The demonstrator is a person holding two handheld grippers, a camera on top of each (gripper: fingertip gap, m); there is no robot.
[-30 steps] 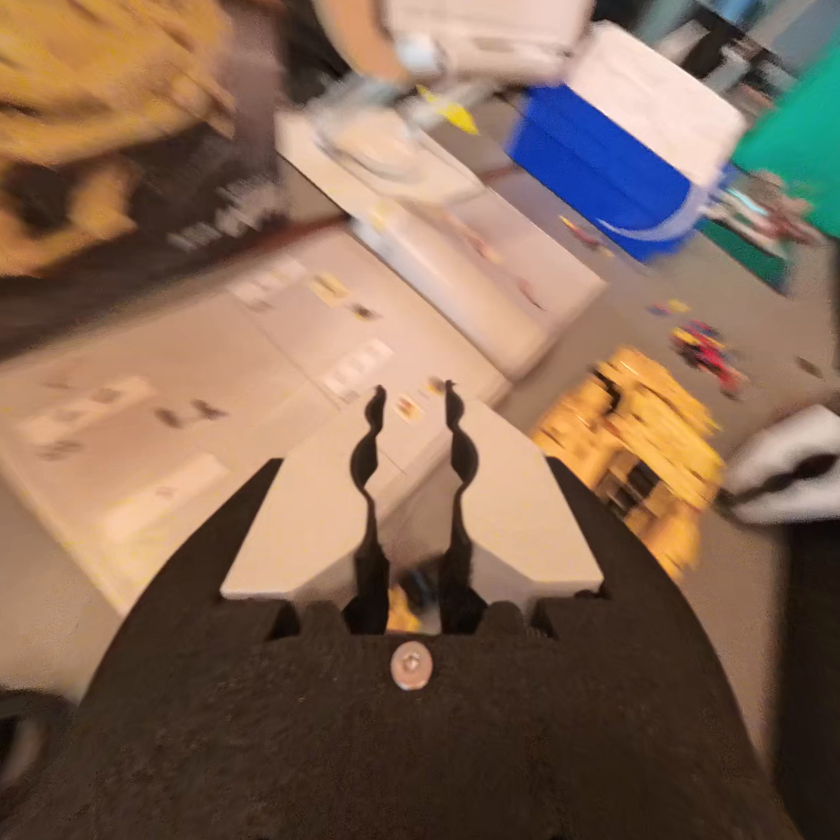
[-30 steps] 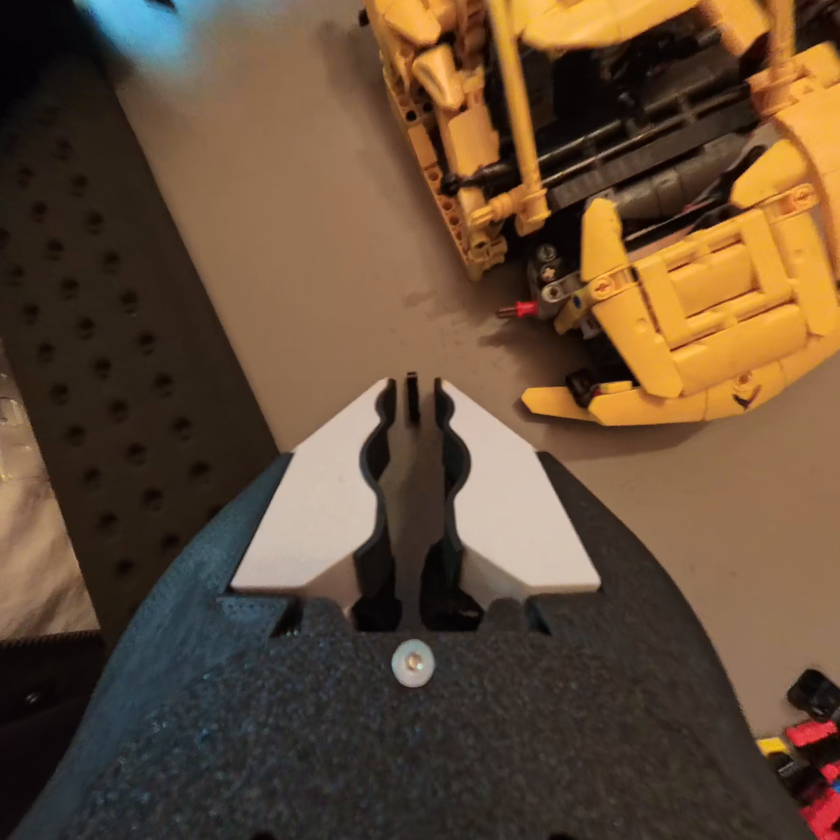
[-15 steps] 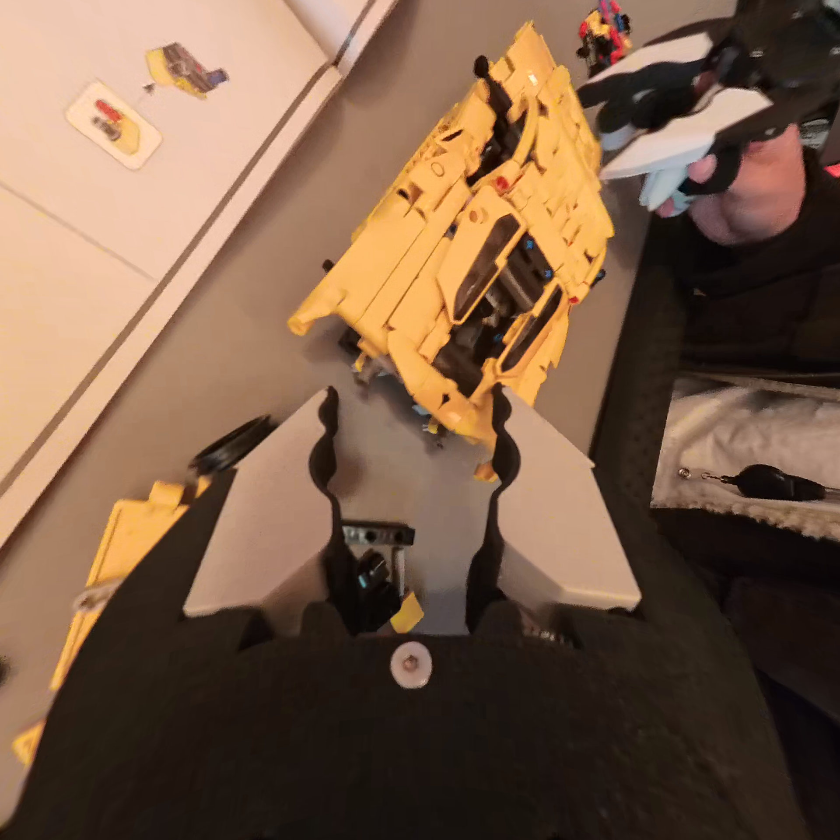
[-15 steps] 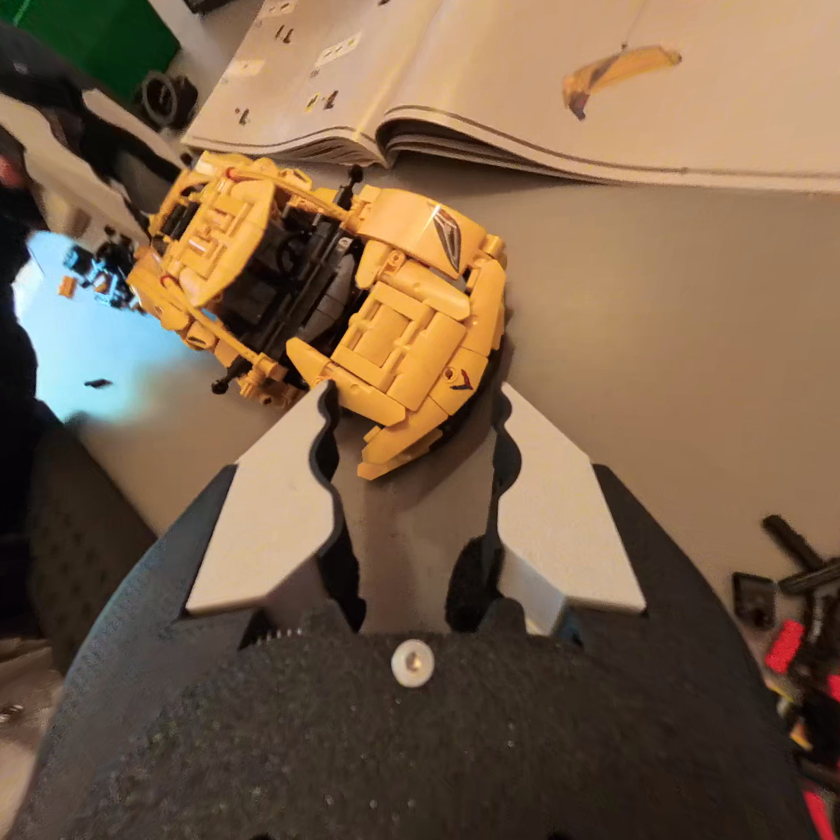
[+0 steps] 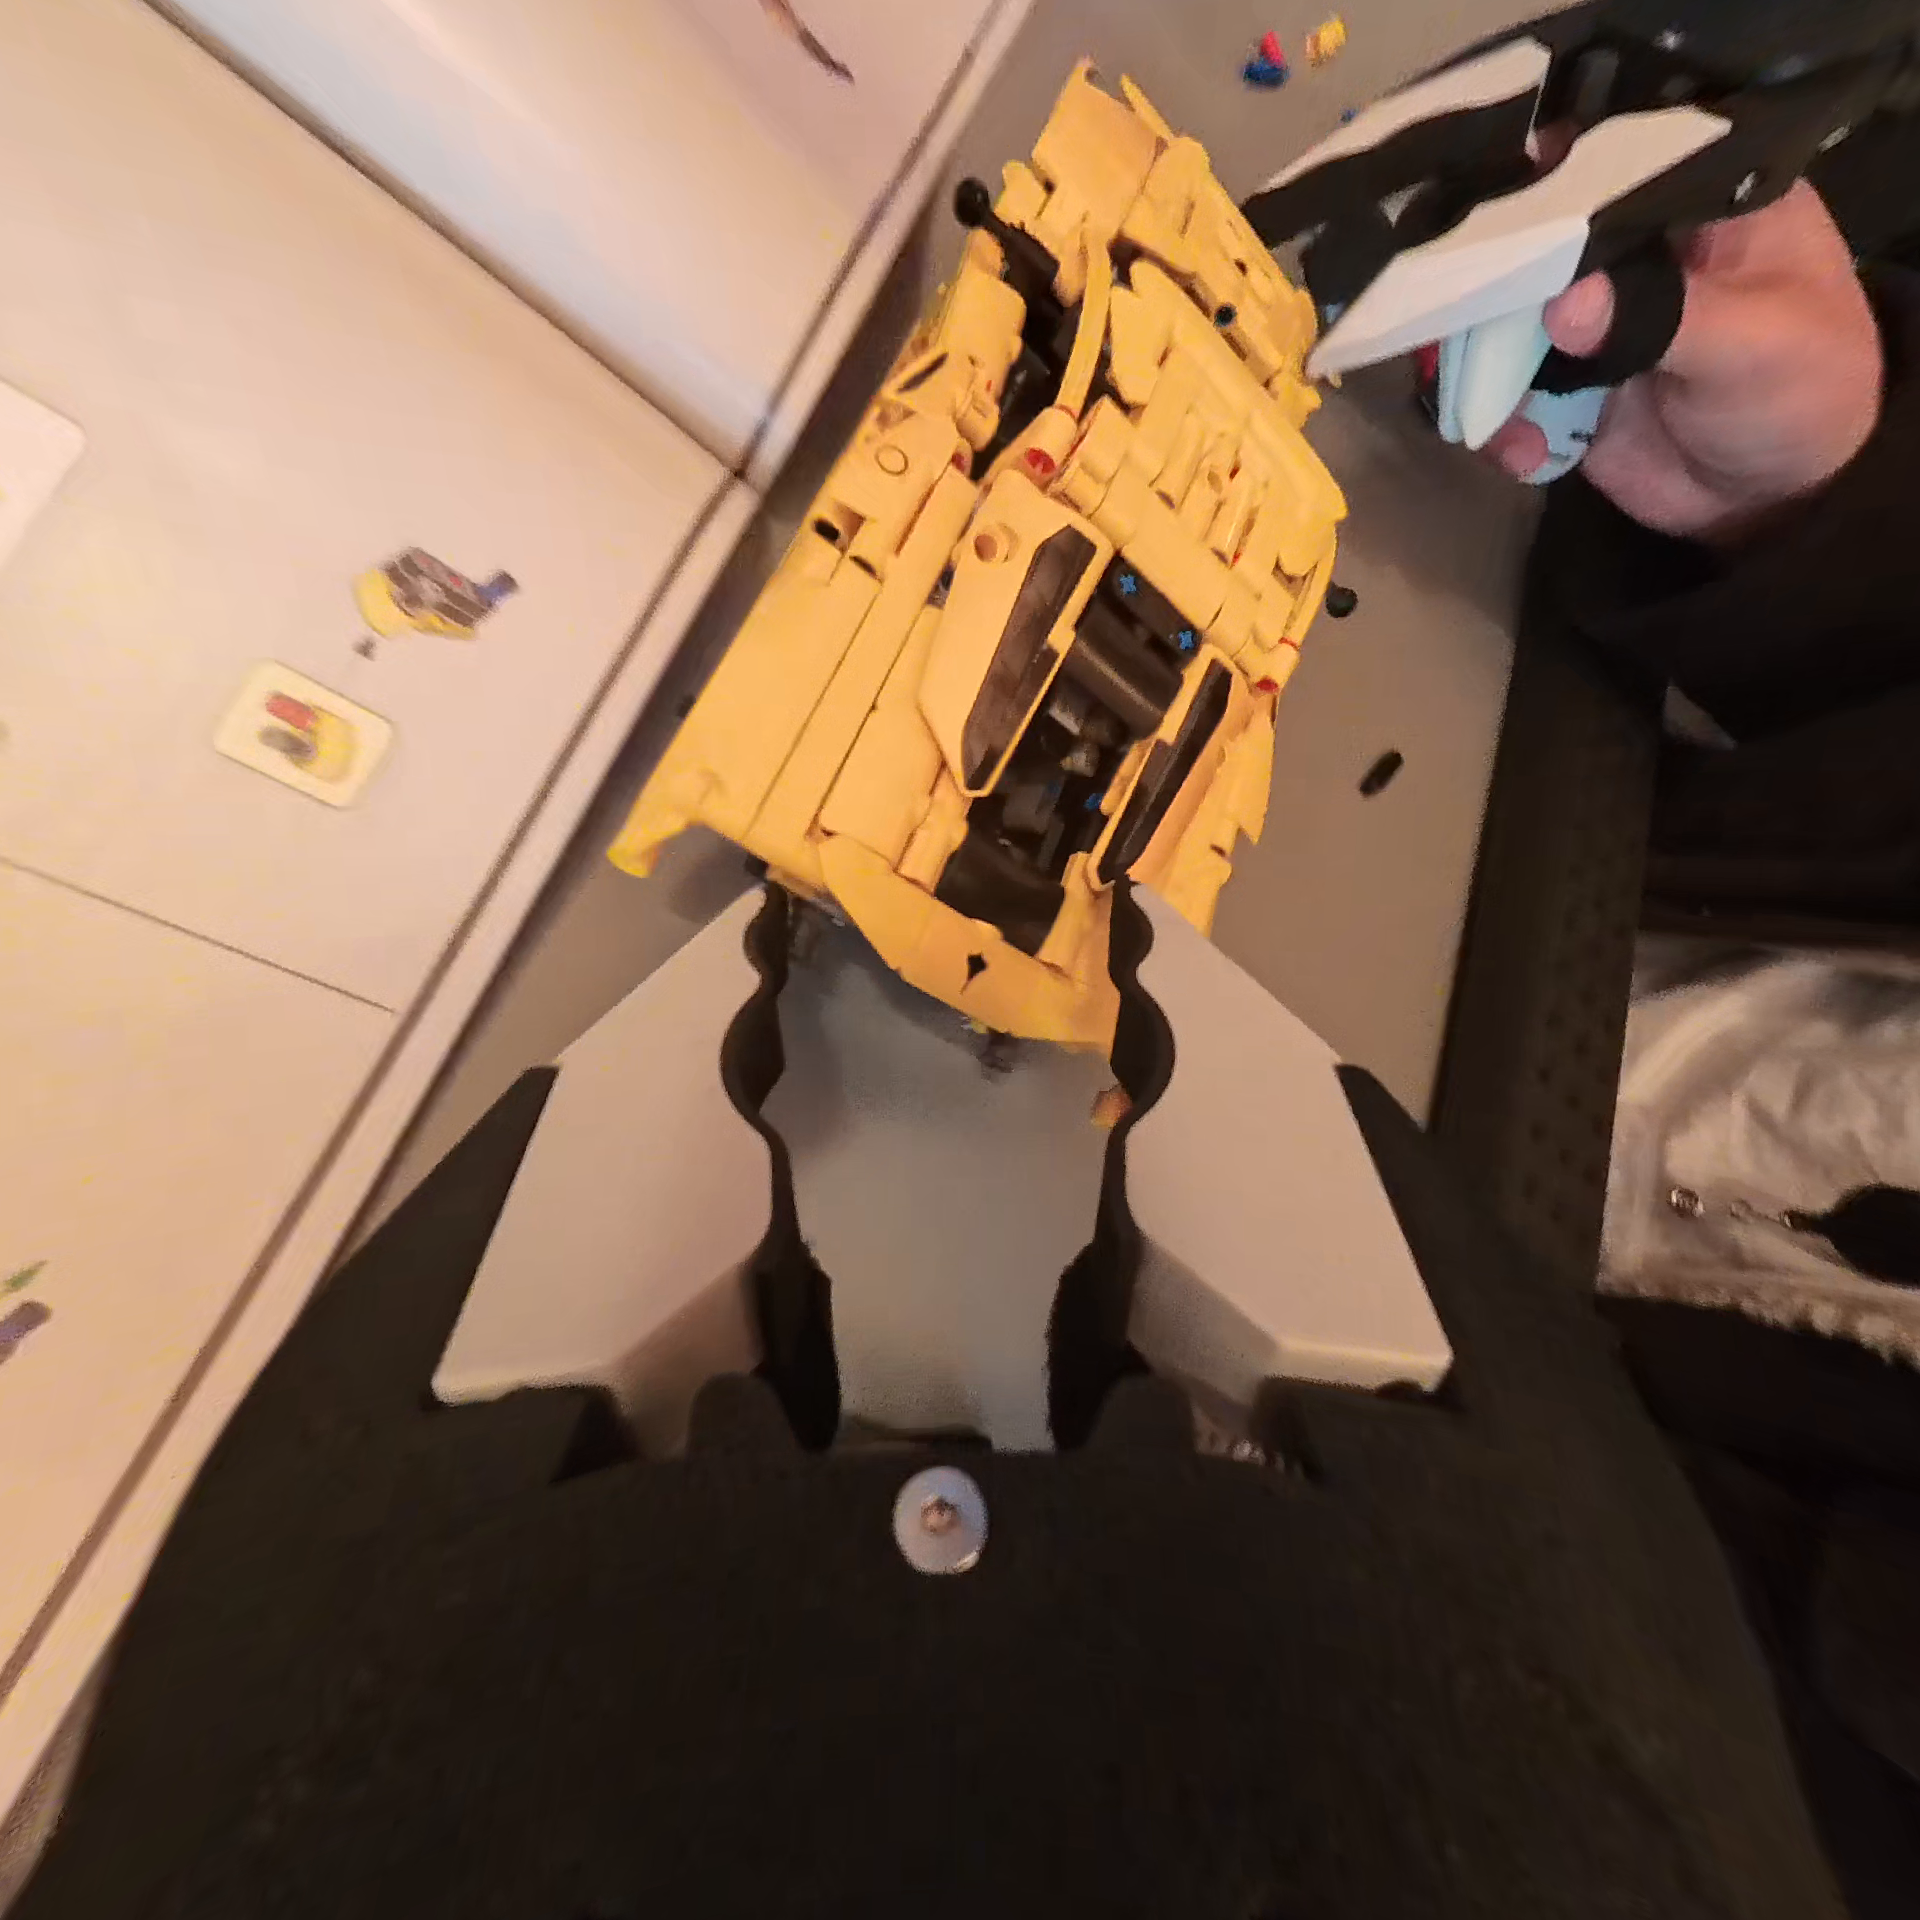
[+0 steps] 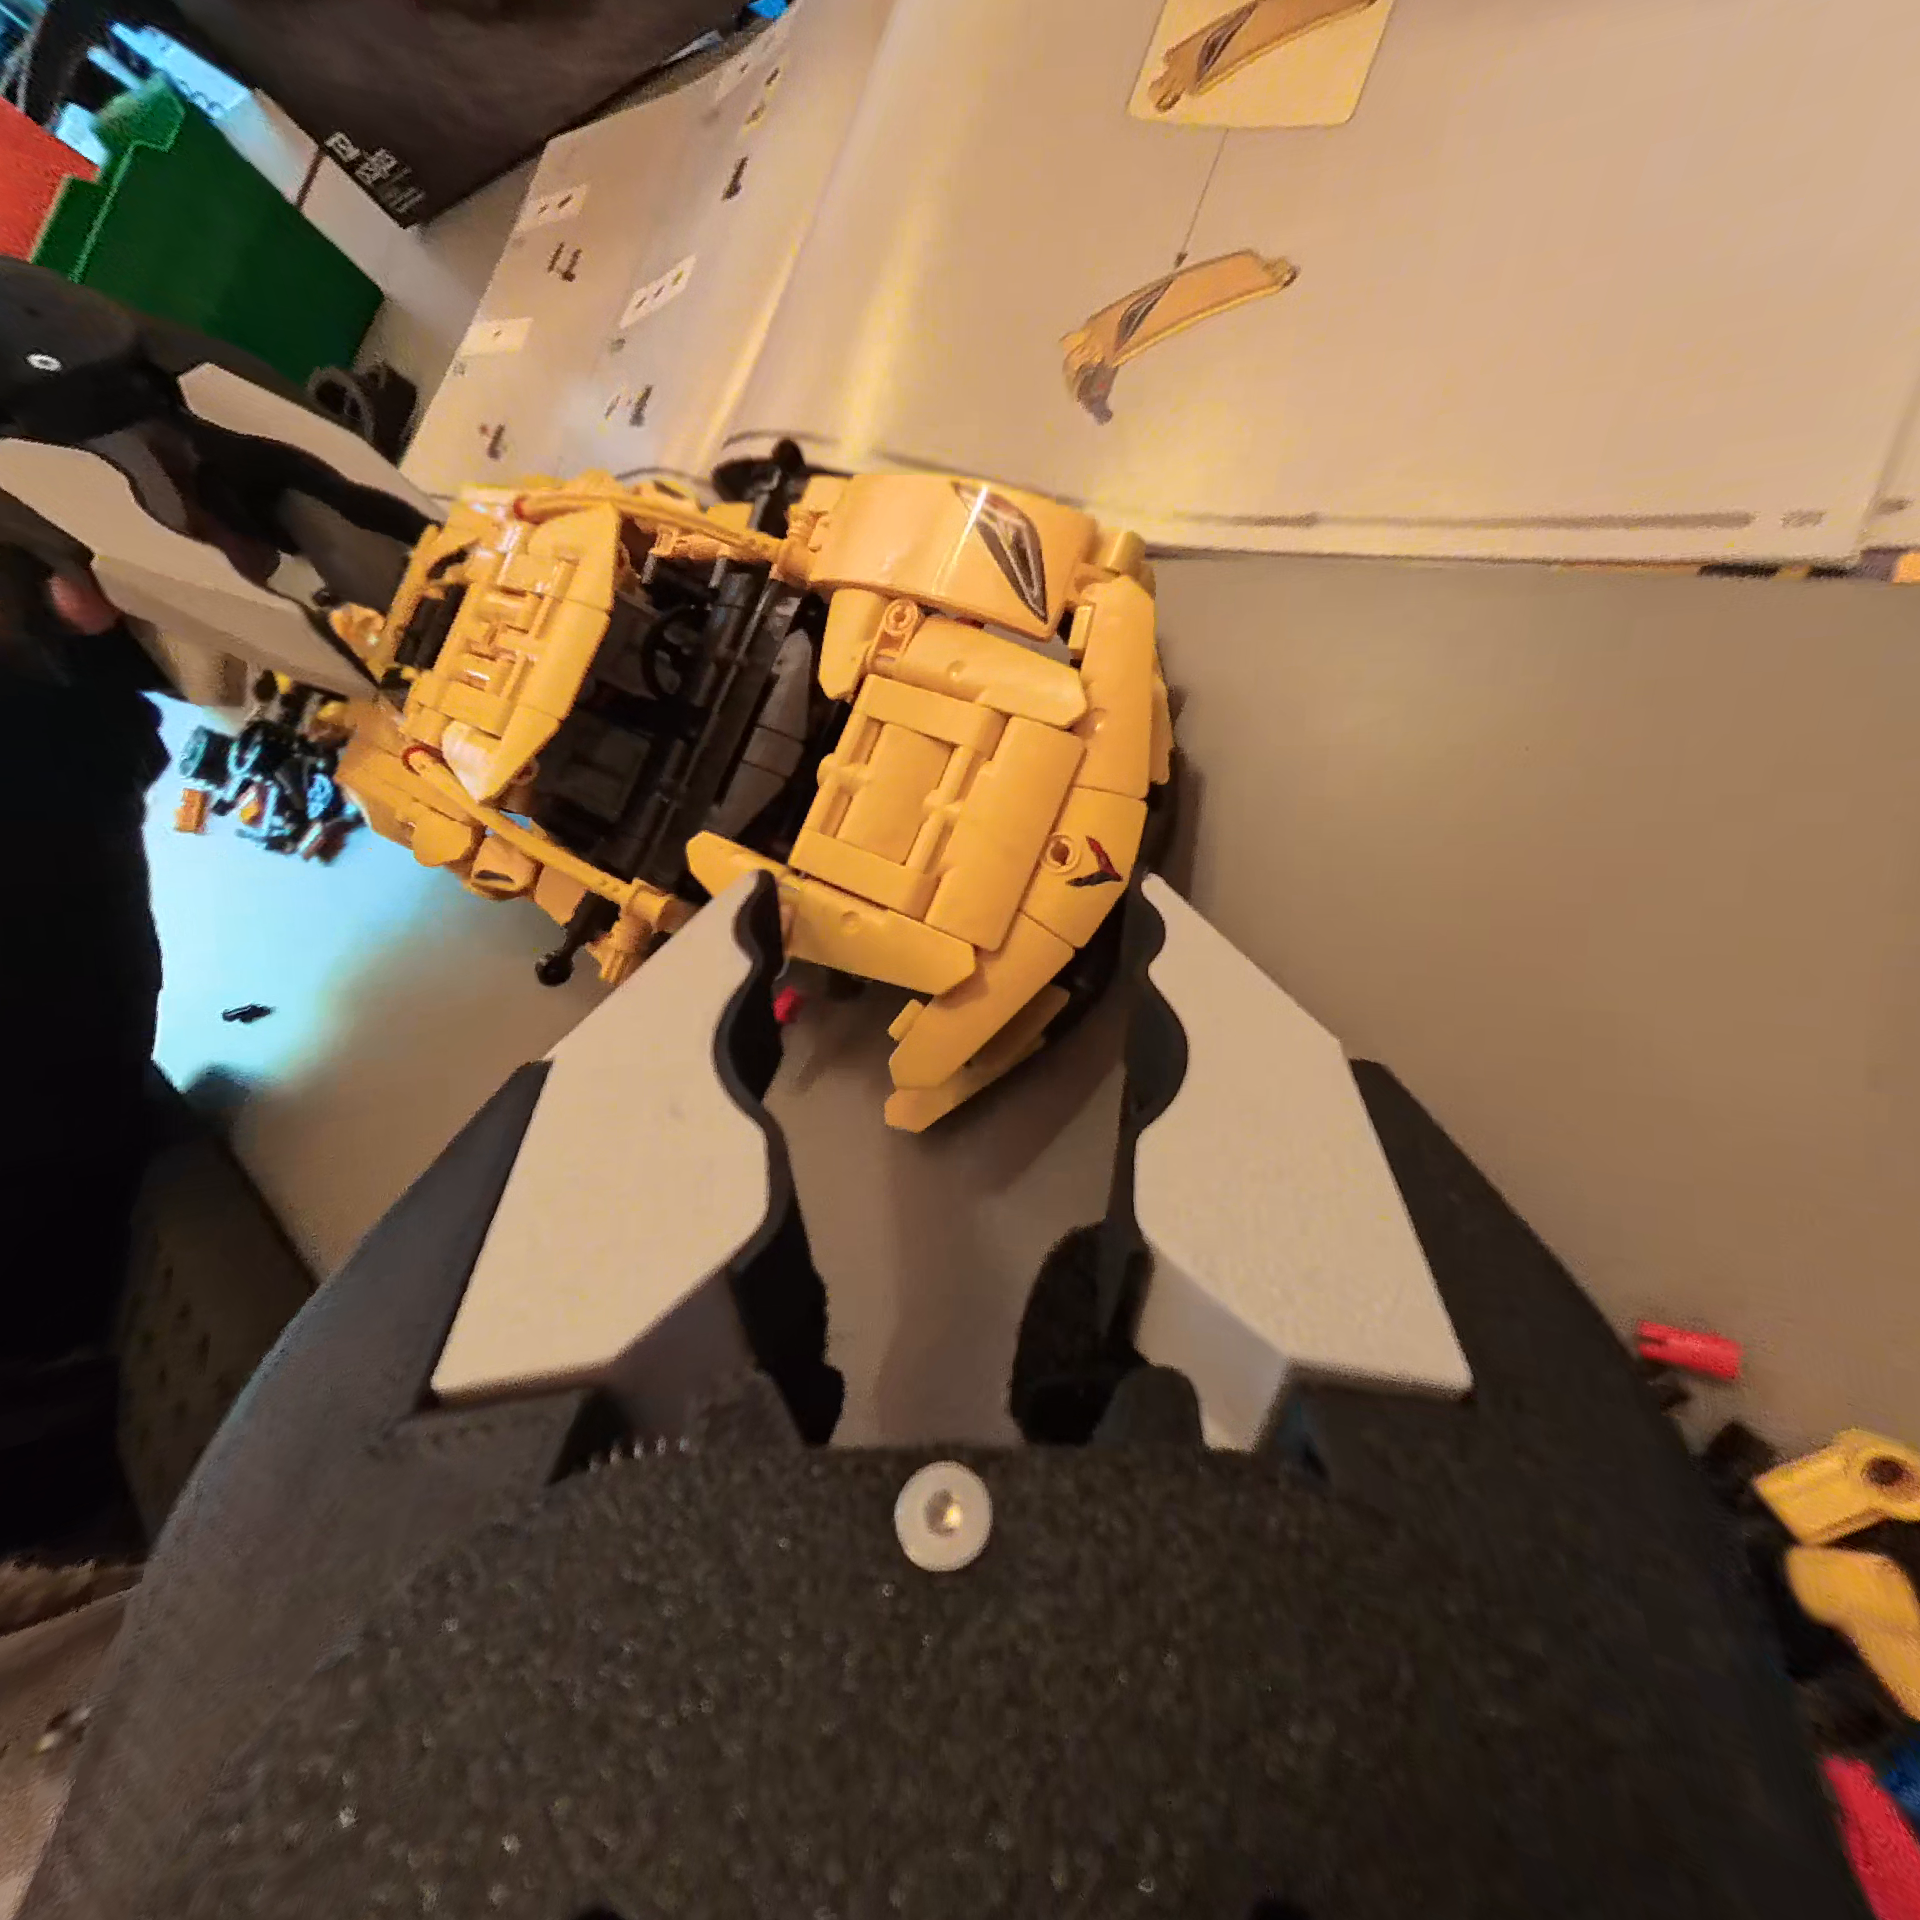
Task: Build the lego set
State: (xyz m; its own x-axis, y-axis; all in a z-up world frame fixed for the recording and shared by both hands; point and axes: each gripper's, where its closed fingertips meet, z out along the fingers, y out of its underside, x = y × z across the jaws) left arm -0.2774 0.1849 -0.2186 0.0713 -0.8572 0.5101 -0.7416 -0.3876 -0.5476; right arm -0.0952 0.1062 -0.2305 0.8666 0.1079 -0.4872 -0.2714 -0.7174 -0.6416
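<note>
Lego car (image 5: 1039, 644) sits between both grippers' wide-spread, empty jaws.

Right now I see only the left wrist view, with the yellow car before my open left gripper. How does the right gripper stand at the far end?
Observer: The right gripper is open, with the nose of the yellow car between its fingertips. I cannot tell whether they touch.
Operator: Are there loose parts on that side?
Observer: A red pin lies on the grey table, to the right of that gripper.
Operator: Is there anything else there?
Observer: Loose yellow pieces lie beyond the pin, at the right edge of the right wrist view.
</note>
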